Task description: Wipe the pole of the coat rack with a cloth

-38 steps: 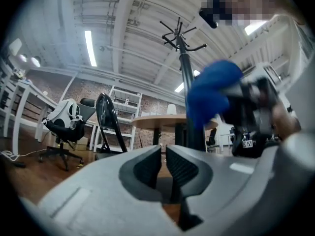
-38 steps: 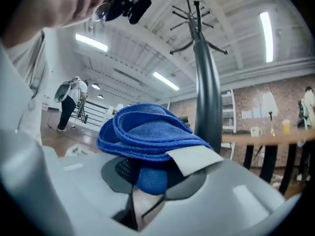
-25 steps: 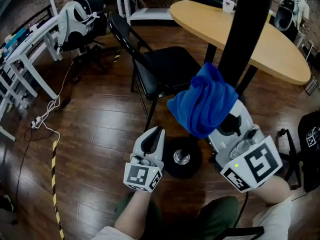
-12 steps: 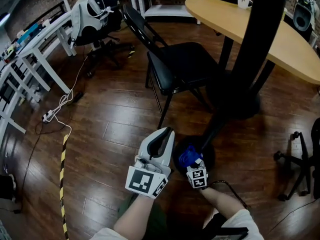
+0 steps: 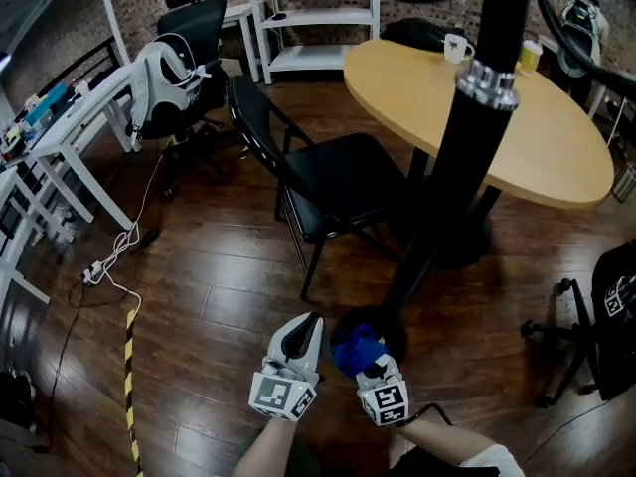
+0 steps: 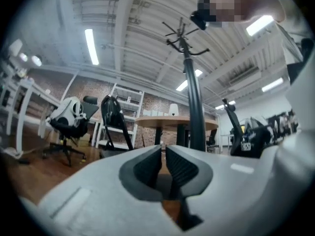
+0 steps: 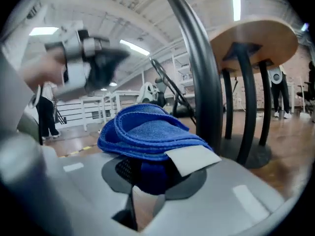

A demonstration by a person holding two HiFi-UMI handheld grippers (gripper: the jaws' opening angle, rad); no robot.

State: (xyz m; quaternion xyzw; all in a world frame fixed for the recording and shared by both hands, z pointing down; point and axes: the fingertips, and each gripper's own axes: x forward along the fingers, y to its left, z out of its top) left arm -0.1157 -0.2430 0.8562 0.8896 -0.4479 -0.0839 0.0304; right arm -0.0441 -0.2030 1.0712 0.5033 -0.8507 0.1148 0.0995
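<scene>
- Two grippers are in my hands. My left gripper (image 5: 304,326) is clenched to a thin slit with nothing between its jaws. My right gripper (image 5: 366,354) is clamped on the cloth.
- There is one blue cloth (image 5: 356,350), bunched over my right jaws and held low at the foot of the coat rack. Its white tag (image 7: 192,159) sticks out.
- One black pole (image 5: 453,177) stands just beside the cloth; I can't tell if they touch.
- One round table (image 5: 556,157) stands behind the pole, with two chairs to its left: a black folding chair (image 5: 333,179) and an office chair (image 5: 191,30).
- One white mug (image 5: 457,47) is on the table; I can't see inside it.
- The pole's top is cut off in the head view. The rack's base (image 5: 390,326) is partly behind the cloth, which also covers my right jaw tips.
</scene>
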